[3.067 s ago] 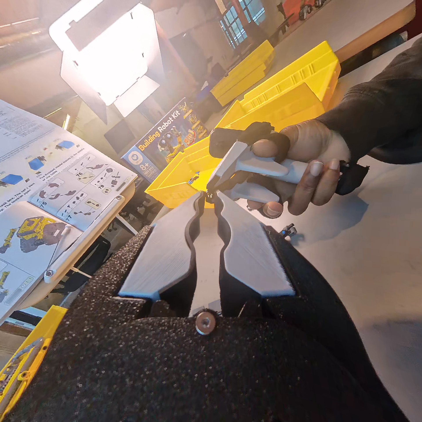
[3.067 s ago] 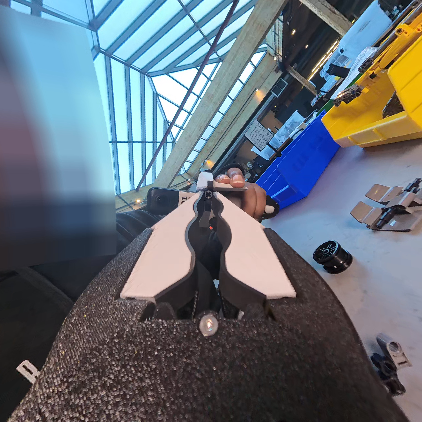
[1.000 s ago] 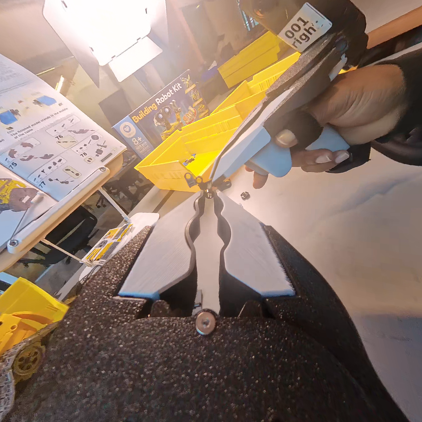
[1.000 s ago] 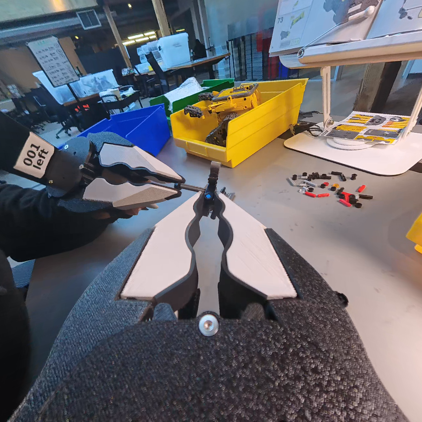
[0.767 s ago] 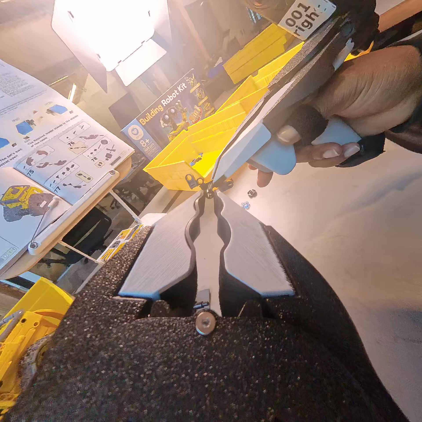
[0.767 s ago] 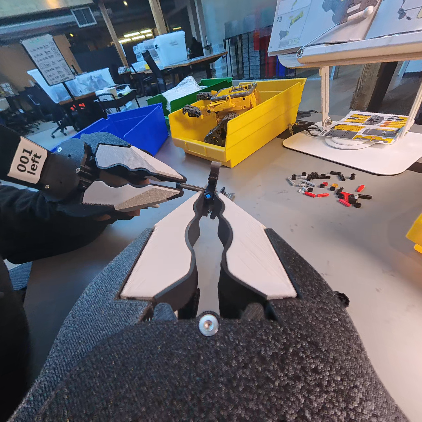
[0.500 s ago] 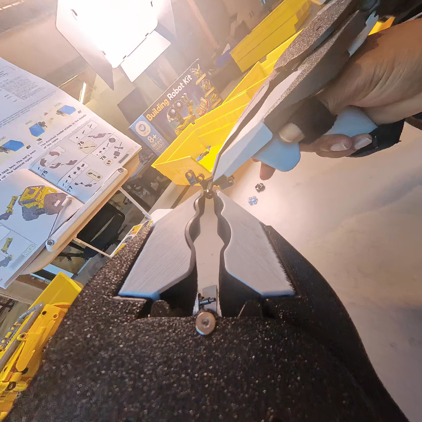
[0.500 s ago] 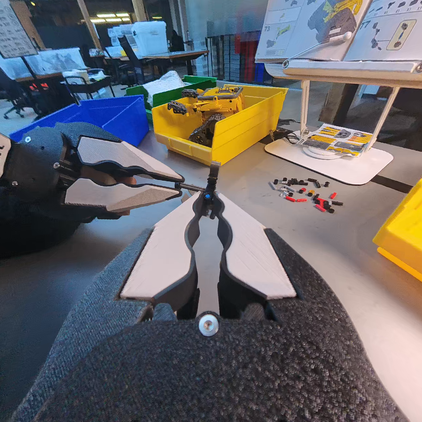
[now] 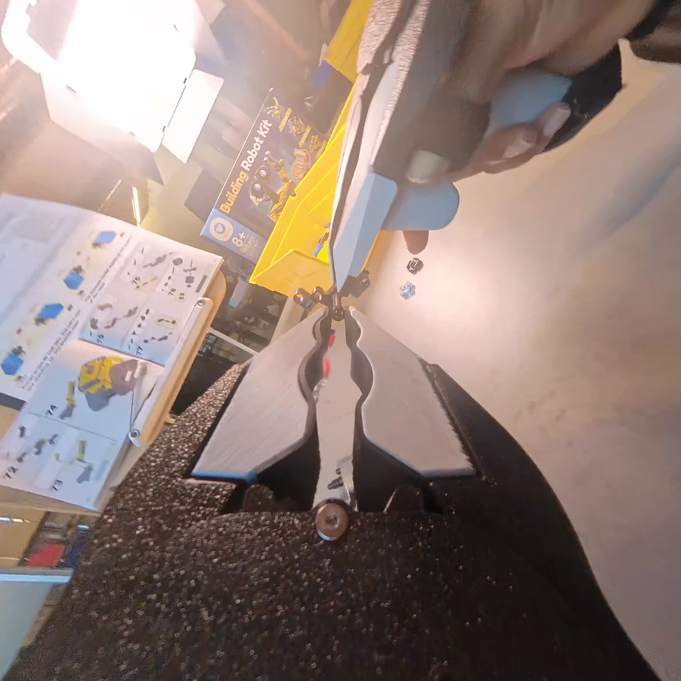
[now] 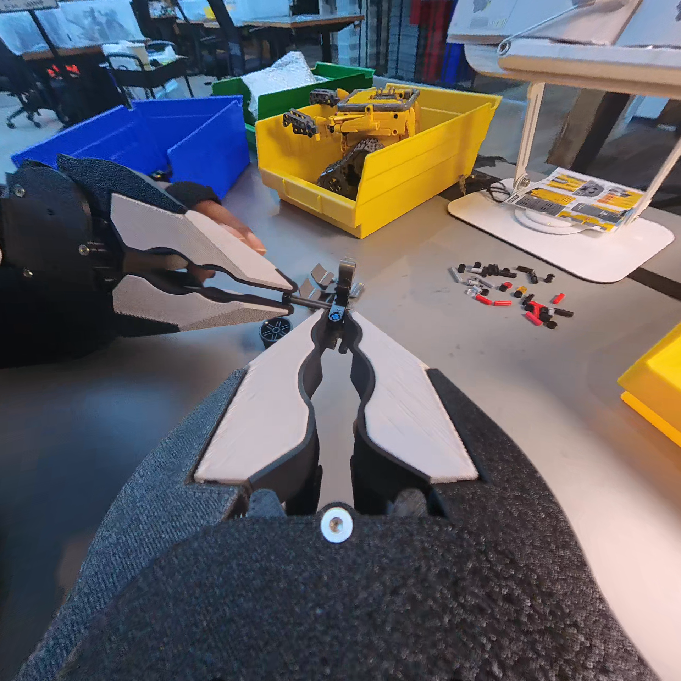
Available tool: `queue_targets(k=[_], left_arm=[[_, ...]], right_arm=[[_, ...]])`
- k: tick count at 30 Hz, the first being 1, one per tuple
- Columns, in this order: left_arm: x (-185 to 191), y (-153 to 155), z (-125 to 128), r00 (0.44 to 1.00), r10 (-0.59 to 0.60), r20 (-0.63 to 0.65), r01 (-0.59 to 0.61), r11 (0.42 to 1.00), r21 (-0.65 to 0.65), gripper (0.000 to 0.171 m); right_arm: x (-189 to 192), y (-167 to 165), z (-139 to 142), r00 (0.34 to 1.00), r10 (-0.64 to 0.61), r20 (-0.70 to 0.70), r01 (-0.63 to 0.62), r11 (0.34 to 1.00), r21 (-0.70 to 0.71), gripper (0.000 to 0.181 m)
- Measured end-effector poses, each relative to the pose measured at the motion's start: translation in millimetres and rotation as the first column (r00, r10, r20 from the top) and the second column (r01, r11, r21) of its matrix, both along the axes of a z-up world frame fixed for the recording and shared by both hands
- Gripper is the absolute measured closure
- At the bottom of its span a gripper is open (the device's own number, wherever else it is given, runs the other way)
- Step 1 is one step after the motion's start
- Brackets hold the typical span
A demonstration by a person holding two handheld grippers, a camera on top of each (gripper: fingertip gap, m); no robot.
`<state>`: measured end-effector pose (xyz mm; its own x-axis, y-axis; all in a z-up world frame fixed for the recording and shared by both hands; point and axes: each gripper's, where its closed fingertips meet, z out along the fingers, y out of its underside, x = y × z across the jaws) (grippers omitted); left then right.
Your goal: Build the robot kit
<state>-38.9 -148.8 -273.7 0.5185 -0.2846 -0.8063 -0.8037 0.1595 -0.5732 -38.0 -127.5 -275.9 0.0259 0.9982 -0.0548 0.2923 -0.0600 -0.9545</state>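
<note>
Right tool (image 10: 336, 316) is pinching a black beam (image 10: 342, 291); left tool (image 10: 288, 297) is gripping its thin axle (image 10: 313, 303), seemingly plugged into the beam, above the surface (image 10: 479, 368).

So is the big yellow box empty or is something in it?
Not empty. The yellow bin holds a yellow toy vehicle with black tracks.
</note>
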Motion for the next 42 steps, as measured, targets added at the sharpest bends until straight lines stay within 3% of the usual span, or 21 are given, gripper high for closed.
queue_targets(k=[5, 10, 20, 25, 30, 33, 42], left_arm=[[5.0, -4.5, -7.1, 0.993, -0.045, -0.107, 0.048, 0.999, 0.023, 0.166], [11.0, -8.0, -4.4, 0.990, -0.084, -0.114, 0.090, 0.995, 0.051, 0.166], [11.5, -7.6, 0.8, 0.994, -0.107, 0.034, 0.107, 0.994, 0.011, 0.165], [10.8, -7.3, -1.0, 0.995, -0.097, 0.005, 0.097, 0.995, 0.013, 0.165], [8.3, -4.6, 7.3, 0.976, -0.084, 0.203, 0.092, 0.995, -0.031, 0.165], [6.5, -3.2, 16.4, 0.925, -0.083, 0.372, 0.114, 0.992, -0.060, 0.165], [4.3, -1.0, 27.9, 0.794, -0.076, 0.603, 0.168, 0.981, -0.097, 0.165]], right_arm=[[3.5, -5.2, -9.9, 0.997, 0.060, 0.056, -0.053, 0.992, -0.118, 0.173], [8.1, -10.3, -10.8, 0.992, 0.123, 0.041, -0.109, 0.961, -0.252, 0.173], [9.7, -9.7, -4.8, 0.992, 0.123, 0.021, -0.115, 0.966, -0.231, 0.173], [9.1, -9.3, -6.6, 0.992, 0.117, 0.052, -0.106, 0.978, -0.177, 0.173], [6.1, -6.2, 0.7, 0.998, 0.063, 0.027, -0.060, 0.994, -0.095, 0.173], [3.7, -4.2, 9.3, 1.000, 0.024, -0.005, -0.024, 0.999, -0.038, 0.174], [2.2, -1.2, 26.0, 0.996, -0.042, -0.077, 0.048, 0.996, 0.078, 0.174]])
